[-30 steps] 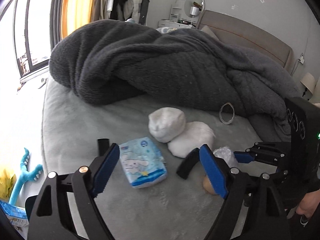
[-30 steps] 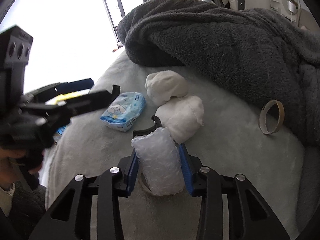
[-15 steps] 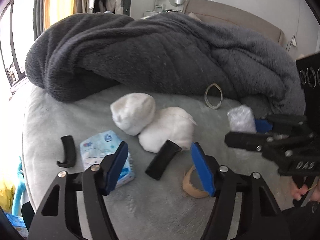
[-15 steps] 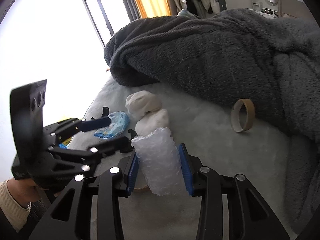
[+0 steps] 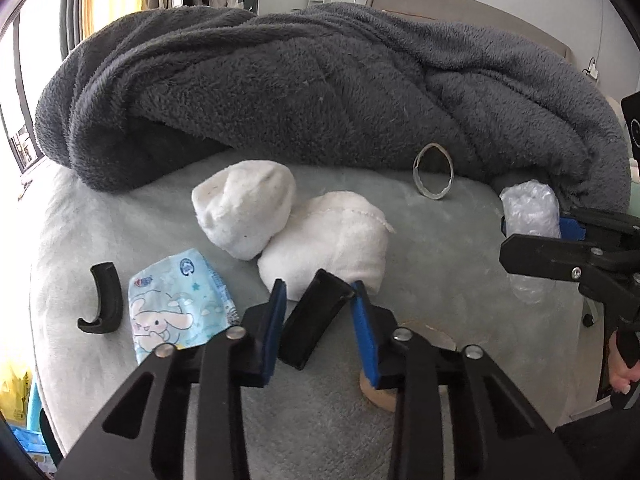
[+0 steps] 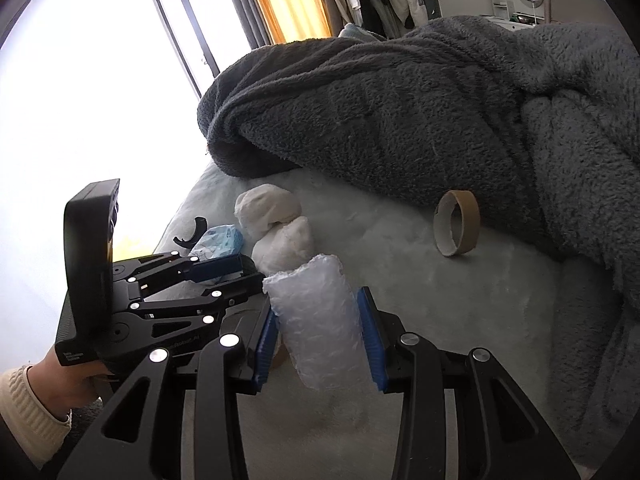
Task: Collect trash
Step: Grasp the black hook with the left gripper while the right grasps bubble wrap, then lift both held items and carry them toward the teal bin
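Step in hand: pick-up no. 2. The left hand-held gripper point(image 5: 318, 312) is closing its jaws round a short black plastic piece point(image 5: 310, 320) lying on the bed point(image 5: 440, 248); the piece sits between the blue pads point(image 5: 362, 332), far corner about touching the right pad, but a gap shows on the left side, so not clamped yet. The right hand-held gripper point(image 6: 318, 332) is clamped on a roll of bubble wrap point(image 6: 316, 320), held above the bed w/ its top sticking out past the pads.

Next, I'd judge: finish the squeeze, check the piece doesn't twist out (it lies at an angle across the jaws), then lift straight off the bed. No bin is in view, so where it goes I can't tell.

Around: a blue cartoon-print tissue pack point(image 5: 176, 312) just left of the gripper, a black curved hook point(image 5: 102, 304) further left, two white plush lumps point(image 5: 288, 232) just behind the piece, a cardboard tape-roll core point(image 5: 434, 176) standing by the grey fleece blanket point(image 5: 320, 92), and a tan tape ring point(image 5: 380, 392) partly under the right finger. The plush and the tape ring crowd the grasp; the blanket is well clear.
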Available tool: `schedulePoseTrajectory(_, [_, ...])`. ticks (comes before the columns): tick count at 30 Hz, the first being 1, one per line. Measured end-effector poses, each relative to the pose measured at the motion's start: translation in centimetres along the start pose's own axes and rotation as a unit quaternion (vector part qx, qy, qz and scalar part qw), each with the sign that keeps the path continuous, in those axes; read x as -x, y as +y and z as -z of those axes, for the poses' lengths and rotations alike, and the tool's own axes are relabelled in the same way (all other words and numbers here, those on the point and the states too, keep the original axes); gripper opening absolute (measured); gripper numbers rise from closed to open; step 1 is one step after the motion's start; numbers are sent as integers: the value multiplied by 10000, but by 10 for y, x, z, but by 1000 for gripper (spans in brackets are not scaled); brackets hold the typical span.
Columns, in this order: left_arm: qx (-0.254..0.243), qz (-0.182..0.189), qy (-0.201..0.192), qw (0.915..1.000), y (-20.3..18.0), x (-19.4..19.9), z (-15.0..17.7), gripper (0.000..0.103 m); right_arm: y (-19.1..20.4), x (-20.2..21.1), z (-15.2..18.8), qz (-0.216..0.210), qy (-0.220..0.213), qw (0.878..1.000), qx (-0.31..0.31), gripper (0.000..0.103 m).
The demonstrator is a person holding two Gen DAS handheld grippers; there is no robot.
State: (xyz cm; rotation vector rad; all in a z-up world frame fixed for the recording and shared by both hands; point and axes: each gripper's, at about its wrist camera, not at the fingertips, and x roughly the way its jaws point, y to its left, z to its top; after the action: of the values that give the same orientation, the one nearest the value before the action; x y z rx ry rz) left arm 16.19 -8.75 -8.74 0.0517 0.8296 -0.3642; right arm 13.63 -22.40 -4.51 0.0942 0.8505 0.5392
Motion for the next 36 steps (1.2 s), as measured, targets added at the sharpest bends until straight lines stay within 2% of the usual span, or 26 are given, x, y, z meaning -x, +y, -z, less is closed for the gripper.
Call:
schedulePoseTrajectory(6, [-26,70,-120,9999,-1,6,-1,23,3,2,-4,-12,-36,10000,4,39])
schedulePoseTrajectory(14, [53,101,-305,9995,7,21,-2,18,11,-1,-11,4,-69,10000,9,39])
schedulePoseTrajectory(17, [104,115,-321,9994,12,26,0,10,17,-5,-14,1,-65,10000,39,39])
schedulePoseTrajectory(28, [292,130,-588,9978,41,58,-2,10,48,-19,-26,-34,-66,9996,257,39])
schedulePoseTrajectory(36, [438,-125,-659,9968,71,79,0,10,75,-30,-37,-57,-132,9993,344,39])
